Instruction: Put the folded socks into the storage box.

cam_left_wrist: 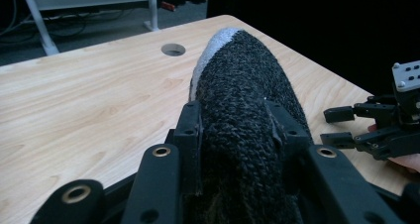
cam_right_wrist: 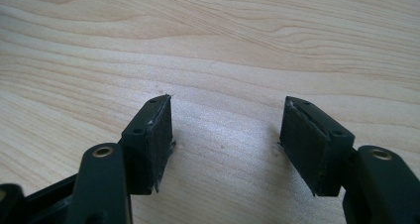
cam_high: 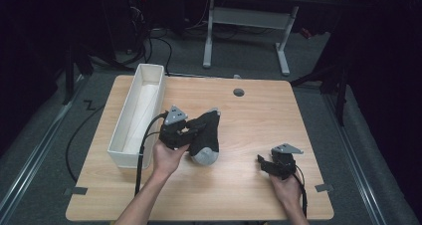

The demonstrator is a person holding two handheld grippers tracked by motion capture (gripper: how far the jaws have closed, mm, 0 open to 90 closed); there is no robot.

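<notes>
Dark room, grey floor, a desk frame beyond. Wooden table (cam_high: 249,135) in front, with a long white bin (cam_high: 142,93) along its left side. Black knitted sock (cam_high: 205,135) with a grey toe and heel, just right of the bin near the table's middle, clamped between the jaws of the left gripper (cam_high: 185,132) and seemingly lifted a little. Right gripper (cam_high: 271,165) well apart near the right edge, jaws spread, nothing between, bare wood below.

Probably a carry into the bin: best kept firmly pinched, lifted clear of the rim, lowered lengthwise along the bin. Long axis running away from the left gripper; in the left gripper view, grey tip (cam_left_wrist: 220,35) pointing toward the far table edge.
</notes>
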